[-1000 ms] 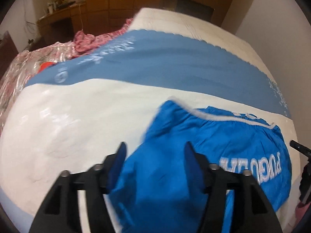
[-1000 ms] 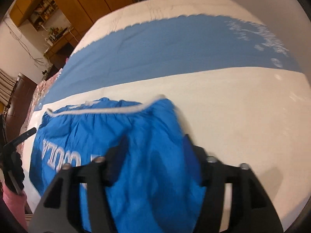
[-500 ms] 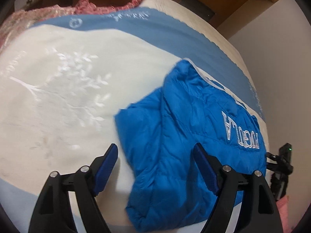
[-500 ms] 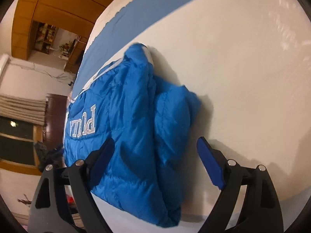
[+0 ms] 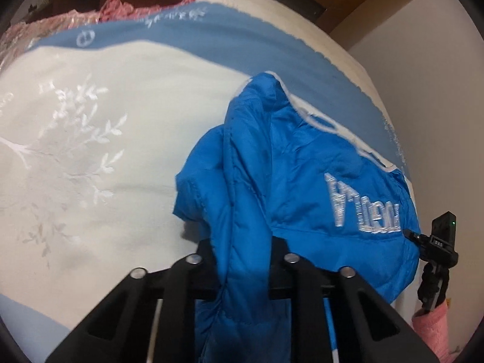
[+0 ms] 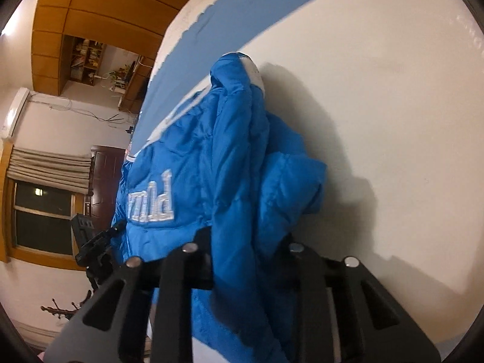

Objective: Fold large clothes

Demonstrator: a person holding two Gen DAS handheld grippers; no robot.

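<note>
Blue quilted jacket (image 5: pixel 302 181) lies on the bed (image 5: pixel 90 151), on the white part of the cover, near its front edge and just short of the blue band (image 5: pixel 211 45) behind it. Part-folded: bulky, doubled over, one puffed fold sticking out at the side (image 6: pixel 290 181).

Left gripper (image 5: pixel 242 260): jaws drawn in tight on a ridge of the jacket's fabric, which rises between them and hides the fingertips. Right gripper (image 6: pixel 245 251): same, closed on a bunched fold of the jacket, cloth spilling over the jaws. The right gripper's black body also shows past the jacket's far side in the left wrist view (image 5: pixel 435 248).

Reason for the hold, as I judge it: two pinches on the near edge let the person lift and carry that edge as one line, so the padding folds over without sagging in the middle.

Orientation: white-trimmed edge (image 5: pixel 326 127) lies on the side away from the grippers, toward the blue band. White lettering (image 5: pixel 363 208) faces up, and runs roughly along that trim. Long axis appears to run across the bed, side to side between the two grippers, though the bunching makes this uncertain.
</note>
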